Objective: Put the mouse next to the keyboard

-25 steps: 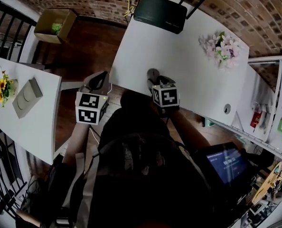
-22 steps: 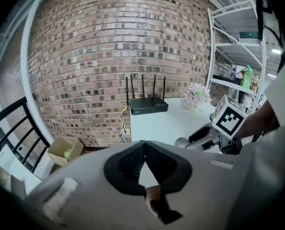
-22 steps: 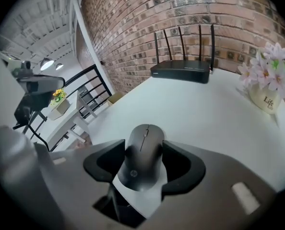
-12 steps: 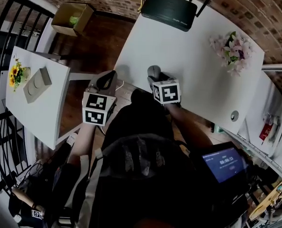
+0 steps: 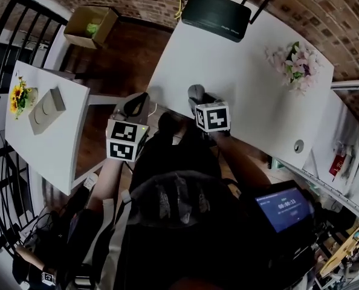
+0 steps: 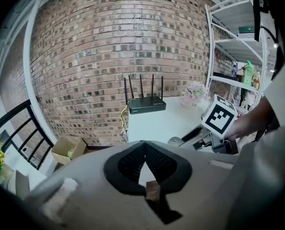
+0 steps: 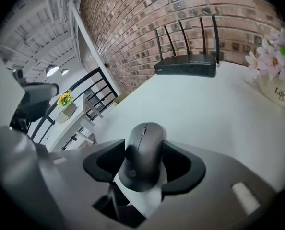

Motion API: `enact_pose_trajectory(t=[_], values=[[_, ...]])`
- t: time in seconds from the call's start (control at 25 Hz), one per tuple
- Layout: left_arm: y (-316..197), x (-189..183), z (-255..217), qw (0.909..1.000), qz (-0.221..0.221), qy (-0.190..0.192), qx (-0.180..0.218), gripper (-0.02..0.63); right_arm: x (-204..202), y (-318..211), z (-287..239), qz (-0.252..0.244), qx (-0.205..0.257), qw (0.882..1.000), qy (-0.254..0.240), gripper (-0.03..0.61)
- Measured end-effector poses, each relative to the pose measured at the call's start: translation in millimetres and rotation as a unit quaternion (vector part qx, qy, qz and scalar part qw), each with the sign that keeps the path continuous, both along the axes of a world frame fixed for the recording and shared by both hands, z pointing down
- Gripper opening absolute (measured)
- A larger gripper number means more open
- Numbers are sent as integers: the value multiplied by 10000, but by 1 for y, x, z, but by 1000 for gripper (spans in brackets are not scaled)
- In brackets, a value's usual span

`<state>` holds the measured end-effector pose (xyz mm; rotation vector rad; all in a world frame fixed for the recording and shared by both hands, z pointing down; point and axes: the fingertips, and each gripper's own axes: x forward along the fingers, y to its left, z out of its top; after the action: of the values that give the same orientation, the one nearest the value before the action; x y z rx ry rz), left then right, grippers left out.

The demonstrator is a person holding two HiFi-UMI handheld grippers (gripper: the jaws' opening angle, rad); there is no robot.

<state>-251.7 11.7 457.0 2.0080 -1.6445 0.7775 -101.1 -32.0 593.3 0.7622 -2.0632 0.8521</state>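
Observation:
A dark grey mouse [image 7: 142, 155] sits clamped between the pads of my right gripper [image 7: 143, 161], its nose pointing across the white table [image 7: 205, 109]. In the head view the mouse [image 5: 196, 93] and right gripper [image 5: 197, 103] hang just over the table's near edge [image 5: 173, 110]. My left gripper [image 5: 136, 104] hovers off the table's near left corner, over the floor. Its jaws [image 6: 145, 152] are shut with nothing between them. No keyboard shows in any view.
A black router [image 5: 216, 16] with antennas stands at the table's far edge by the brick wall. A pot of pink flowers [image 5: 297, 63] is at the far right. A second white table [image 5: 46, 138] with a sunflower [image 5: 19, 95] stands left, beyond it a cardboard box [image 5: 93, 24].
The head view has shifted slightly. Both grippers stay near the table's near edge, and the mouse remains in the right gripper.

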Motion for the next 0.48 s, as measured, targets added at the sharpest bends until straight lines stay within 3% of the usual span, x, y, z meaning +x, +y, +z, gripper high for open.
enact_pose_trajectory(t=[0.48], values=[[-5, -46, 9, 9995, 219, 248, 13, 2, -49, 6, 0, 74, 106, 9999, 54, 249]])
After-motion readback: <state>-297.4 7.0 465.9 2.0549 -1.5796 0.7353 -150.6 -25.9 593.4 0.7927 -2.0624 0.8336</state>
